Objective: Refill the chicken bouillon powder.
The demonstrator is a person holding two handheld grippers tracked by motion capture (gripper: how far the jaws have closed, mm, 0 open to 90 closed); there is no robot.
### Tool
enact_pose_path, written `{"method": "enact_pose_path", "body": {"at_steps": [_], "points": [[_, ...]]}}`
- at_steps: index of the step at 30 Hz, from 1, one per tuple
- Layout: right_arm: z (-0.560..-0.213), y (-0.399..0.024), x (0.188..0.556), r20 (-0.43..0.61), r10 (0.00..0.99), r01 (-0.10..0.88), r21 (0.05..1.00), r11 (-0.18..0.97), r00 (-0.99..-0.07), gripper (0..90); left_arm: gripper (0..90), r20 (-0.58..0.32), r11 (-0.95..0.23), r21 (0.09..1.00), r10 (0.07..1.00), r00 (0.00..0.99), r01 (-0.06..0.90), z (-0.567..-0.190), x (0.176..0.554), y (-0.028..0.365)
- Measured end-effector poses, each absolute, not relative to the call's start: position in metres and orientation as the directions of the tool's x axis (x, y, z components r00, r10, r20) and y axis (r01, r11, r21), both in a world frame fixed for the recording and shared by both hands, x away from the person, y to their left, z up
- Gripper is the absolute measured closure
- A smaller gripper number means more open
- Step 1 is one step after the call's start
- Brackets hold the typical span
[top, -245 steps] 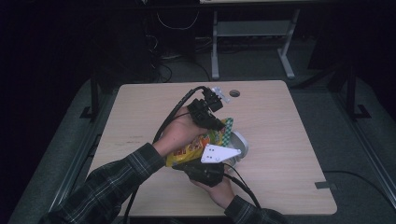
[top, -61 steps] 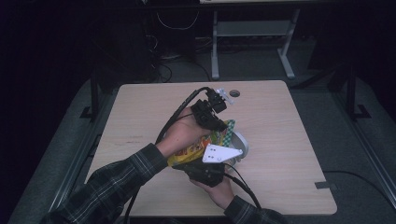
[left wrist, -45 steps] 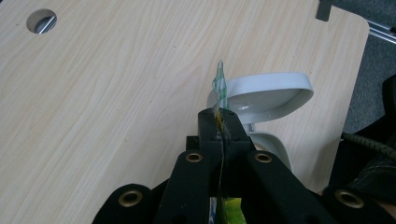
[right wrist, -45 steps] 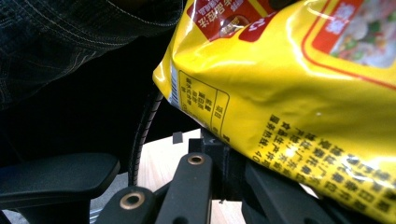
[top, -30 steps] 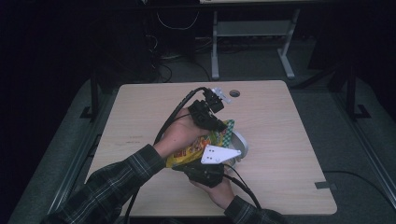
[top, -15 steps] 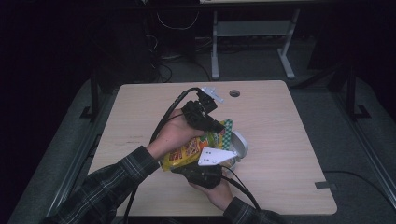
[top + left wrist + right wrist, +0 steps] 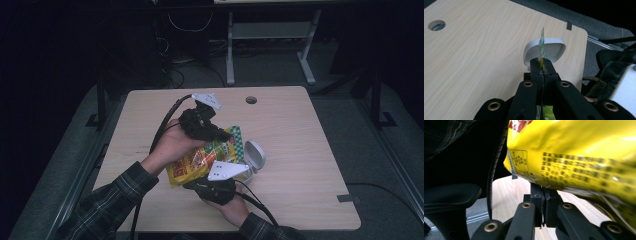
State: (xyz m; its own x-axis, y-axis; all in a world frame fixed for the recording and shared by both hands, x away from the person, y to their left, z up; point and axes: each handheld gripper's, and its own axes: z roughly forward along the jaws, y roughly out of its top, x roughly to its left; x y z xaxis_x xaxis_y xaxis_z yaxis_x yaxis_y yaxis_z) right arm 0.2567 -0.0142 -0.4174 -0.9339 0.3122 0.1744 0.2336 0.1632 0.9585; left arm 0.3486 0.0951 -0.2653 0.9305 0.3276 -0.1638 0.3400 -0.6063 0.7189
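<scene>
Dim room, dark floor, pale wood-grain table (image 7: 300,165) with a cable hole near its far edge; frame of another desk beyond. Yellow snack bag (image 7: 197,160) held up off the table between both grippers, above the near middle of the top. Left gripper (image 7: 541,65) pinches the bag's green-checked top seal, jaws closed tight on the thin film, whose edge stands up between the pads. Right gripper (image 7: 543,192) sits under the bag's lower corner, jaws nearly together; the film seems caught between the tips, though the bag's bulge hides the contact, so the grip reads as slight. White shallow bowl (image 7: 254,156) sits tilted on the table just beside the bag, on its right in the high view. Risks, as judged: if the pull is meant to open the bag, the lower hold looks likeliest to slip off the slick film, letting the bag swing from the left gripper alone; a sudden tear could scatter contents wide of the bowl; the swinging bag could knock the bowl. Left forearm, plaid sleeve, angles in from lower left, wrist cocked, gripper pointing right and downward. Right hand low at the near edge, gripper aimed up and away.
</scene>
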Motion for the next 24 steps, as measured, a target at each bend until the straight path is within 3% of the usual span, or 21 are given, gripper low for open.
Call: {"method": "enact_pose_path", "body": {"at_steps": [24], "points": [[-0.415,-0.015,0.256,0.153,0.369,0.242,0.947,0.209,-0.917,75.0,90.0,-0.163,-0.468,0.828,0.325,0.932,0.308,-0.258,0.341,0.171]]}}
